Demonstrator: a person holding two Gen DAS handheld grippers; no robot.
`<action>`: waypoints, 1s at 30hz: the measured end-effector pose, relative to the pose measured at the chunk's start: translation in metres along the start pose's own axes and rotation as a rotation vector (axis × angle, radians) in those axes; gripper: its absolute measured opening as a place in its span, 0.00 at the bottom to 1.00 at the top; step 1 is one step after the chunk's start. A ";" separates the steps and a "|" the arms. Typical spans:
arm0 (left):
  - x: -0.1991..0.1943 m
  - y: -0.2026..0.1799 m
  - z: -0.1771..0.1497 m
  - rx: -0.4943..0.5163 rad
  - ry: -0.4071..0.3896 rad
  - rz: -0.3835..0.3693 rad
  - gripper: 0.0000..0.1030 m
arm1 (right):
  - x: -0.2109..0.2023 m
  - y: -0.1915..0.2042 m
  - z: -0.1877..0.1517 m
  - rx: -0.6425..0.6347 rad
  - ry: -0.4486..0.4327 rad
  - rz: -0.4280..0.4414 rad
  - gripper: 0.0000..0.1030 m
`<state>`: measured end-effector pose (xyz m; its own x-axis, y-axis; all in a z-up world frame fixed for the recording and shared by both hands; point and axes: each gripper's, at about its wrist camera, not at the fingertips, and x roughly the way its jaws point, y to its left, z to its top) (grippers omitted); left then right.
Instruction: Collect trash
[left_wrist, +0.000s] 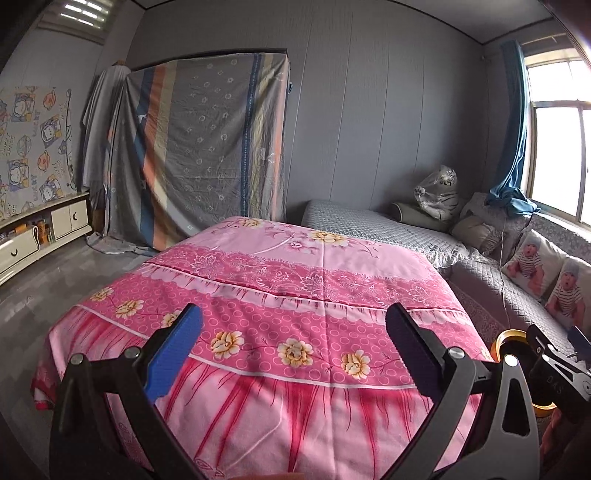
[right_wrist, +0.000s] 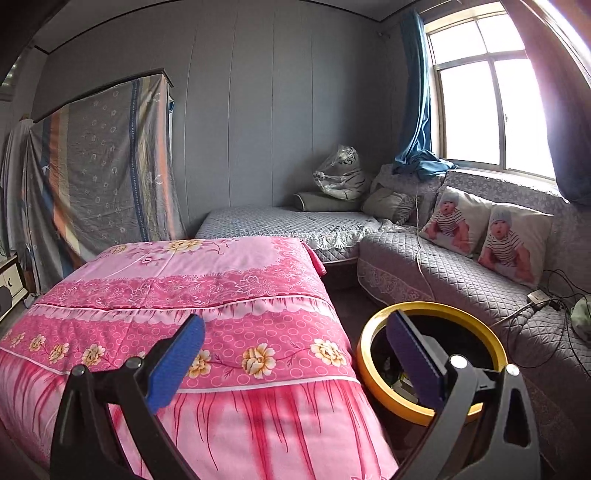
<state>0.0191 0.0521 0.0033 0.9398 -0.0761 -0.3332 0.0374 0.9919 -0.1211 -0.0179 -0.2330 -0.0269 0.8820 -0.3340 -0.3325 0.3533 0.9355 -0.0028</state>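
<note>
Pink floral surface (left_wrist: 280, 295) looks bare, both grippers (left_wrist: 295, 350) (right_wrist: 295, 354) hover wide and empty, trash sits in the yellow-rimmed bin (right_wrist: 373, 380) near right, so swinging the right one could easily tip it.

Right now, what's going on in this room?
A person holds two hand-held grippers over a table draped in a pink floral cloth. The left hand-held gripper and the right hand-held gripper are both open and empty. A yellow-rimmed bin stands on the floor between the table and the grey sofa. No trash shows on the cloth.
</note>
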 end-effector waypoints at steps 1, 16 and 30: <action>-0.001 -0.001 -0.001 0.003 -0.003 0.005 0.92 | -0.001 0.001 -0.001 -0.002 -0.003 0.004 0.92; -0.005 -0.016 -0.004 0.016 -0.001 -0.035 0.92 | 0.001 -0.001 -0.007 0.009 0.001 0.012 0.92; -0.012 -0.026 -0.004 0.042 -0.026 -0.050 0.92 | 0.004 -0.004 -0.009 0.027 0.016 0.016 0.92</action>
<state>0.0059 0.0272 0.0062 0.9449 -0.1236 -0.3033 0.0983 0.9904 -0.0974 -0.0184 -0.2370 -0.0362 0.8826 -0.3169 -0.3471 0.3475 0.9373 0.0279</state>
